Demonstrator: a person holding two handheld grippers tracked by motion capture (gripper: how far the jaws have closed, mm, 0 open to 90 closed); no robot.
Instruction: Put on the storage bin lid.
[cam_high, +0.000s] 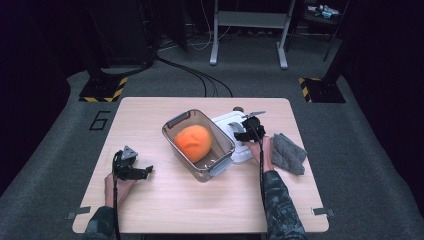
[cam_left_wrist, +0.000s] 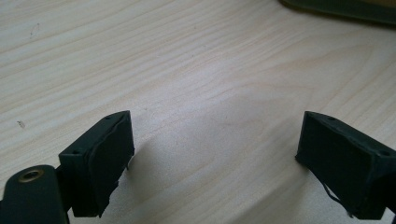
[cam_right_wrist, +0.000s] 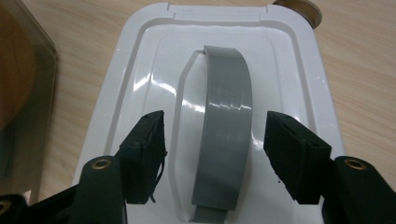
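Lid handle (cam_right_wrist: 227, 135), grey strap, arches up from the white lid (cam_right_wrist: 140, 60) and sits between the right gripper's (cam_right_wrist: 215, 156) fingers (cam_right_wrist: 147, 154); its long axis runs 6 to 12 o'clock in the right gripper view, in line with the fingers. Fingers spread moderately wide, one on each side of the strap, gripping nothing, a gap left on both sides. Judgement: a short drop and a squeeze across the strap's width would take it; approach already squared up.

Left gripper (cam_high: 131, 167), at about 8 o'clock on the worktop (cam_high: 165, 210), rests low over bare wood, fingers (cam_left_wrist: 100, 161) wide apart and empty, well apart from the lid. Right hand clearly the nearer one.

Lid (cam_high: 226, 125) lies flat on the worktop, touching or just beside the clear box (cam_high: 197, 144) on its 3 o'clock side. An orange round object (cam_high: 192, 142) sits inside the box. Grey cloth (cam_high: 288, 153) lies at 3 o'clock of the right hand. A small round thing (cam_right_wrist: 301, 8) peeks past the lid's far corner; cannot tell what.
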